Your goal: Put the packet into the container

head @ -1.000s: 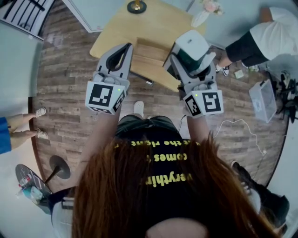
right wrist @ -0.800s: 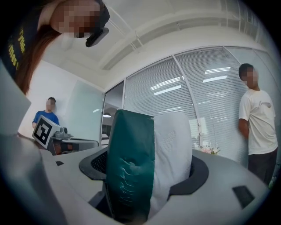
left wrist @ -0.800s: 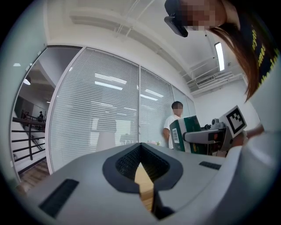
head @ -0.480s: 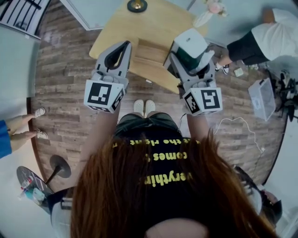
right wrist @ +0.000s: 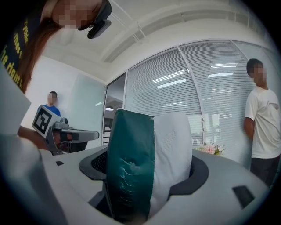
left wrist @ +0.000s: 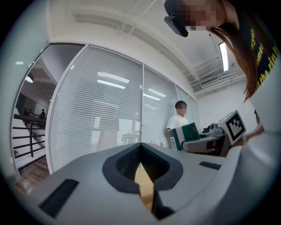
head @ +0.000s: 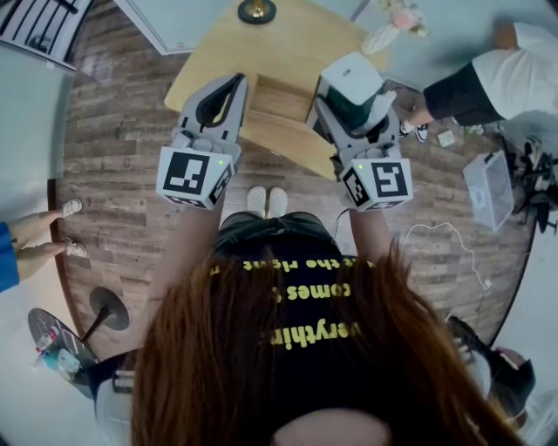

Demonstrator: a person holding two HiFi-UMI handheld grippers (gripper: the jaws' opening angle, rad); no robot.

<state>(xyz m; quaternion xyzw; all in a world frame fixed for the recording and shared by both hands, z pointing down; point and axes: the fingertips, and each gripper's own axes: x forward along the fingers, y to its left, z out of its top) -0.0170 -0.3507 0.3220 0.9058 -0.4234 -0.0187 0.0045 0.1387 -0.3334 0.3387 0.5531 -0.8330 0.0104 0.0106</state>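
My right gripper (head: 356,97) is shut on the packet (head: 351,74), a white and dark green bag held upright over the near right corner of the wooden table (head: 218,52). In the right gripper view the packet (right wrist: 131,167) fills the space between the jaws of that gripper (right wrist: 147,184). My left gripper (head: 235,84) hovers over the table's near left edge, shut with nothing in it; in its own view the left gripper (left wrist: 141,149) has its tips meeting, with wood showing below. A low wooden box-like container (head: 281,103) lies on the table between the two grippers.
A dark round base (head: 255,10) and pink flowers (head: 397,17) stand at the table's far side. A person in a white shirt (head: 514,70) stands at the right. A clear plastic bin (head: 486,187) and cables lie on the floor at right. Feet (head: 61,228) show at left.
Both grippers have drifted a little forward over the table, the right one still holding the packet. The person's feet below have come together.
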